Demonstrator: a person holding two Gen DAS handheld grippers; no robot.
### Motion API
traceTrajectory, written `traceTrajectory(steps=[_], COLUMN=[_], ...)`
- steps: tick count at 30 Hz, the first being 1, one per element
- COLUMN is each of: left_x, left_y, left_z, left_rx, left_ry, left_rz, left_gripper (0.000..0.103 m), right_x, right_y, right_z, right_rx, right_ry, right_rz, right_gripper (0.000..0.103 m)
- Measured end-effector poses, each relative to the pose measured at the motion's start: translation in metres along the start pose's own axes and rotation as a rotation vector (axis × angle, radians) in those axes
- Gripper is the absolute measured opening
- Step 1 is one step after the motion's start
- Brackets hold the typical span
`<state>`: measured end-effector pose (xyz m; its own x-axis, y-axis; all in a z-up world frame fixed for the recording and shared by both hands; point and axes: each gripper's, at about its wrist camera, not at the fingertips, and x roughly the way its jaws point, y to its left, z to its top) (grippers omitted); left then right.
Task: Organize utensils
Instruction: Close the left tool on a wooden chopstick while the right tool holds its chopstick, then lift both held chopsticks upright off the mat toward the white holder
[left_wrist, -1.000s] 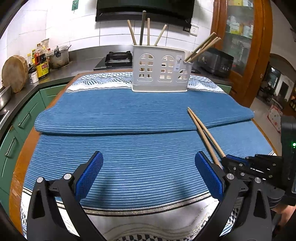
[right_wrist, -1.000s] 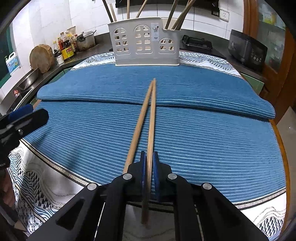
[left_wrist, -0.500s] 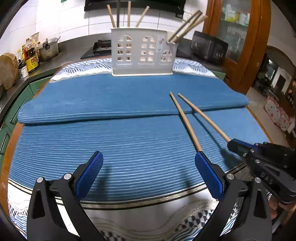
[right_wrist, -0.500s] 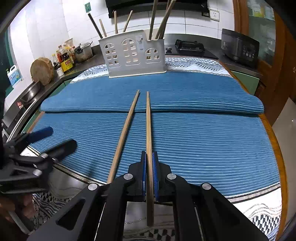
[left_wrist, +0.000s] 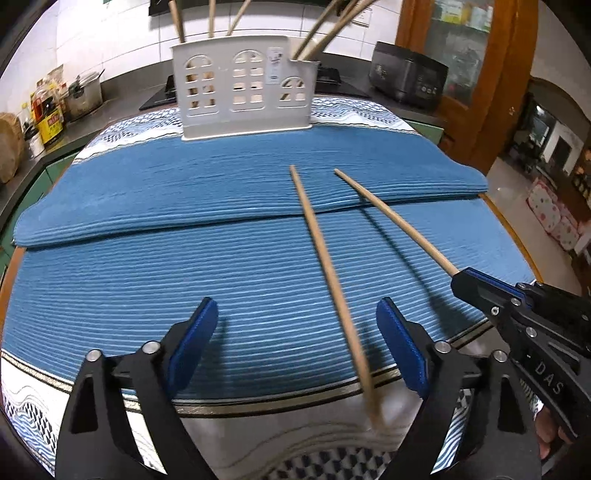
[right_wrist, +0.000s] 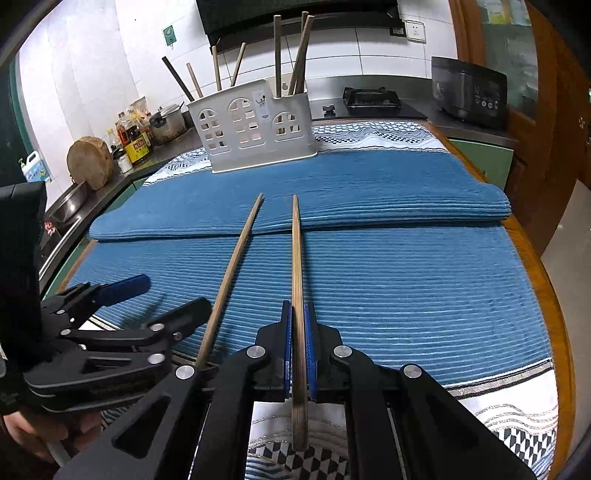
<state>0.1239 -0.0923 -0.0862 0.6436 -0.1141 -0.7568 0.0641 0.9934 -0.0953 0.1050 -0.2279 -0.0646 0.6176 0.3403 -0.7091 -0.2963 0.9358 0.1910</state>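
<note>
Two wooden chopsticks are in play. My right gripper (right_wrist: 297, 325) is shut on one chopstick (right_wrist: 296, 258), held off the blue mat and pointing at the white utensil holder (right_wrist: 255, 125); it shows in the left wrist view (left_wrist: 391, 216) too, with the right gripper (left_wrist: 461, 278) at the right. The second chopstick (left_wrist: 325, 258) lies loose on the mat between my left gripper's open jaws (left_wrist: 295, 343); it also shows in the right wrist view (right_wrist: 231, 273). The holder (left_wrist: 243, 99) stands at the table's far edge with several chopsticks in it.
A folded blue ribbed mat (left_wrist: 184, 192) covers the round table, with a step across its middle. Behind are a counter with a gas stove (right_wrist: 371, 98), a rice cooker (right_wrist: 469, 90), bottles and a pot (right_wrist: 168, 122). The left gripper (right_wrist: 147, 306) sits low left.
The right gripper has lifted one chopstick and swung it apart from the other. The left gripper has moved right and forward so the loose chopstick now lies between its jaws.
</note>
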Motion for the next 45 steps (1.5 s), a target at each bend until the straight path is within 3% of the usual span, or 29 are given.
traceTrajectory(steps=[7, 12, 28, 36, 45], left_x=[0.011, 0.018, 0.019, 0.022, 0.012], left_y=[-0.021, -0.025, -0.031, -0.034, -0.024], left_z=[0.001, 0.000, -0.002, -0.002, -0.001], left_rx=[0.045, 0.061, 0.047, 0.050, 0.060], left_ry=[0.030, 0.056, 0.068, 0.091, 0.064], left_rz=[-0.035, -0.039, -0.041, -0.030, -0.053], left_gripper=[0.037, 0.020, 0.008, 0.008, 0.005], right_x=[-0.001, -0.002, 0.000, 0.000, -0.007], right_y=[-0.005, -0.008, -0.013, -0.013, -0.013], right_z=[-0.002, -0.003, -0.004, -0.003, -0.003], right_rx=[0.015, 0.024, 0.044, 0.049, 0.046], right_ry=[-0.006, -0.011, -0.012, -0.014, -0.025], right_rz=[0.026, 0.036, 0.051, 0.056, 0.053], right_gripper=[0.006, 0.007, 0.007, 0.007, 0.007])
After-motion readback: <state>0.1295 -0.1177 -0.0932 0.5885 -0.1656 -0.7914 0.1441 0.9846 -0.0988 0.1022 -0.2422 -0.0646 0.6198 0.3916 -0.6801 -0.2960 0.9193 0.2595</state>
